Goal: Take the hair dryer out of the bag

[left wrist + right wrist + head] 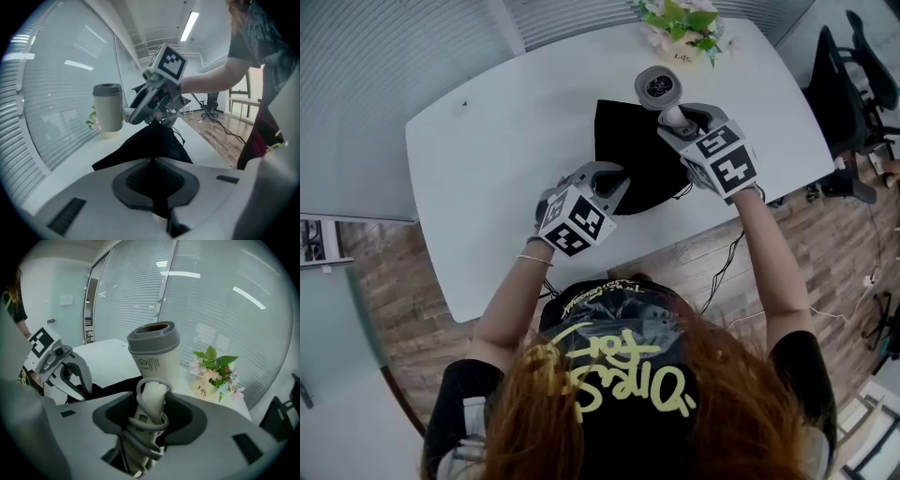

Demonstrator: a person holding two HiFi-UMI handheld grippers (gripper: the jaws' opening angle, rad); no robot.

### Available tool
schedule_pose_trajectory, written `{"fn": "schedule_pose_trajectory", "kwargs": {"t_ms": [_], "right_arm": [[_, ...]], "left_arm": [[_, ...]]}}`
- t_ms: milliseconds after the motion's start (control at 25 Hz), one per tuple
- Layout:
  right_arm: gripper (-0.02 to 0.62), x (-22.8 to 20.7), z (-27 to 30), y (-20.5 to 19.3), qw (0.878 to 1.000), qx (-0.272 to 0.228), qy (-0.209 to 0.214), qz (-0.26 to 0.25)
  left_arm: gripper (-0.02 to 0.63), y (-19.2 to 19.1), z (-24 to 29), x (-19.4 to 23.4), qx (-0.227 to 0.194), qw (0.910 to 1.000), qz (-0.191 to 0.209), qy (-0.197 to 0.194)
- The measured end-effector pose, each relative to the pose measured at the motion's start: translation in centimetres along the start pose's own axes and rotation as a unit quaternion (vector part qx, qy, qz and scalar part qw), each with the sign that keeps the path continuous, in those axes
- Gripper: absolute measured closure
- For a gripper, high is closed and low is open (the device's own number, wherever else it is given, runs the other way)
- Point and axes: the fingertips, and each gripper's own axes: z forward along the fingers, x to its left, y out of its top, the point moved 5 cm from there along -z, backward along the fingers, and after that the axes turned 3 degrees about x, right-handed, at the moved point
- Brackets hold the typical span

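Note:
A cream and grey hair dryer point(658, 86) is up out of the black cloth bag point(633, 150), which lies on the white table point(487, 169). My right gripper point(677, 119) is shut on its handle, which has the cord wound round it point(150, 416). The barrel point(154, 352) stands upright above the jaws of my right gripper point(150, 411). My left gripper point(614, 180) is shut on the near edge of the bag, with black fabric point(150, 143) pinched between the jaws of that left gripper point(153, 161). In the left gripper view the dryer point(108, 110) hangs beyond the bag.
A small pot of flowers point(684, 28) stands at the table's far edge, just behind the dryer. A black office chair point(853, 84) is off to the right, and cables trail over the wooden floor point(731, 253). Glass walls with blinds point(211, 296) enclose the room.

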Motion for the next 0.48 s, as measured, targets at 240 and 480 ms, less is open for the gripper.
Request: {"fn": "schedule_pose_trajectory", "kwargs": {"t_ms": [240,480], "right_arm": [[0.377,-1.0,3.0,-0.9,0.999,0.032,0.008,-0.007],[0.377,-0.4,4.4,-0.9,0.998,0.048,0.007,-0.026]], "left_arm": [[0.598,-0.2,0.0,-1.0,0.008,0.9995,0.026,-0.015],[0.598,-0.6,0.2,-1.3,0.009,0.9992,0.025,-0.029]]}}
